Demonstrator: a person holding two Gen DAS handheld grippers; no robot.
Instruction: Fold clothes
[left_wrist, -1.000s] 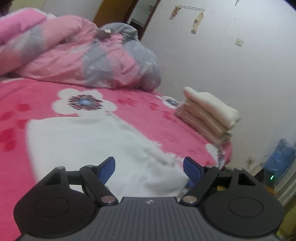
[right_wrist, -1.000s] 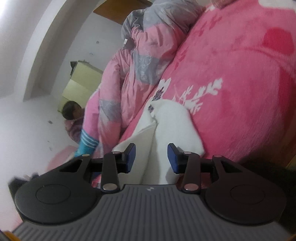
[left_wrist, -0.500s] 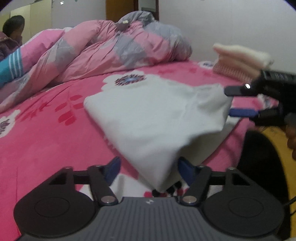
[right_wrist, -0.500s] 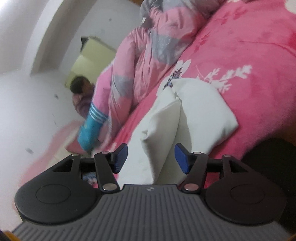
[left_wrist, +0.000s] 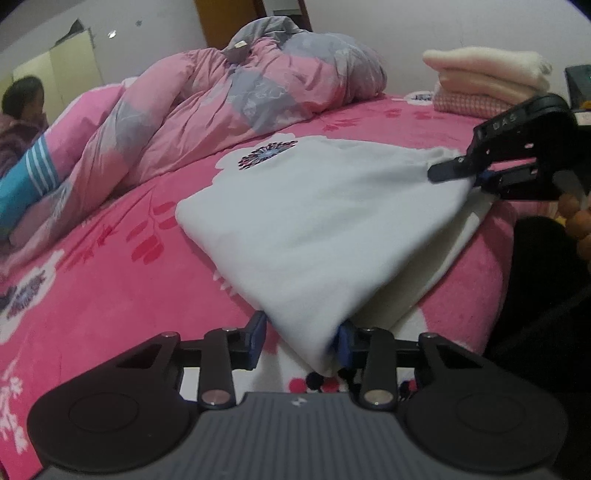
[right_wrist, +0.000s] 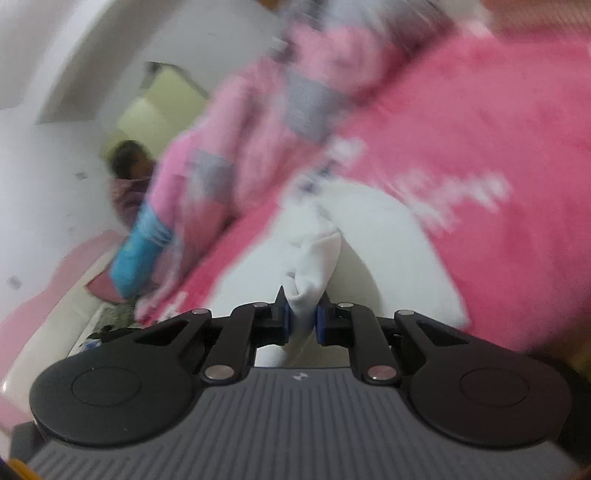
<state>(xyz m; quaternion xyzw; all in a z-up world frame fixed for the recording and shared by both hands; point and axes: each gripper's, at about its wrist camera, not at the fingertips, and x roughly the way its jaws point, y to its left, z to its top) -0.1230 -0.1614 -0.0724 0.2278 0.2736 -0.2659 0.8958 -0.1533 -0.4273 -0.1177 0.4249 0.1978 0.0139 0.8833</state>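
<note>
A white garment (left_wrist: 325, 218) lies folded on the pink flowered bed (left_wrist: 110, 280). My left gripper (left_wrist: 300, 341) has its jaws partly closed around the garment's near corner, whose fold fills the gap between the blue pads. My right gripper (right_wrist: 302, 320) is shut on a bunched corner of the white garment (right_wrist: 314, 266). It also shows in the left wrist view (left_wrist: 476, 177), pinching the garment's far right corner. The right wrist view is blurred.
A crumpled pink and grey duvet (left_wrist: 229, 99) lies across the back of the bed. A stack of folded cream and checked clothes (left_wrist: 484, 81) sits at the far right corner. A person (left_wrist: 22, 122) sits at the left by the wall.
My right gripper has closed on the garment's corner. My left gripper has narrowed around the near corner. Both views have shifted, and the right one is now blurred by motion.
</note>
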